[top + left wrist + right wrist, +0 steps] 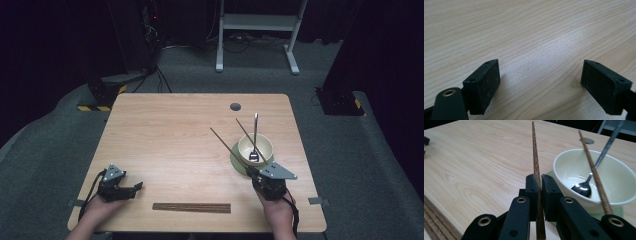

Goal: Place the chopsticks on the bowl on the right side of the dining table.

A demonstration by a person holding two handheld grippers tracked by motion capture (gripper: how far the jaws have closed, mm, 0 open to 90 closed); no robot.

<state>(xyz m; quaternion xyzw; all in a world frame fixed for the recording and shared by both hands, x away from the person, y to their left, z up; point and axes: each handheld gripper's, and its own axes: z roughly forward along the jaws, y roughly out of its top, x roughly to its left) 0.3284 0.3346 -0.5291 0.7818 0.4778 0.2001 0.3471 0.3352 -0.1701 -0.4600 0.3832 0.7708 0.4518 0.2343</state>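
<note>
On the right side of the wooden table (165,135), a cream bowl (255,149) is seen sitting on a pale green saucer (237,162). Inside the bowl a metal spoon (254,142) is found, with its shiny round end down at the bottom and its long handle leaning up over the far rim. From the right gripper view, the spoon (587,182) is seen resting in the bowl (594,176), and a bit of the saucer (617,212) peeks out under it.

A brown wooden chopstick (536,180) is pinched between the two black jaws of the right gripper (540,191), which are pressed tight on it. The stick is held near its thick end, and its thin end points away across the table. A second chopstick (595,176) is seen just beside the jaws on the bowl side, crossing in front of the bowl; how it is held cannot be told. From the high view, both sticks (227,145) fan out from the right gripper (260,176) toward the far side.

Near the front edge, a dark wooden strip (192,207) is laid flat between the two hands.

At the front left, the left gripper (134,187) is held low over the table. Its jaws are spread wide apart, with bare wood (529,37) between them.
</note>
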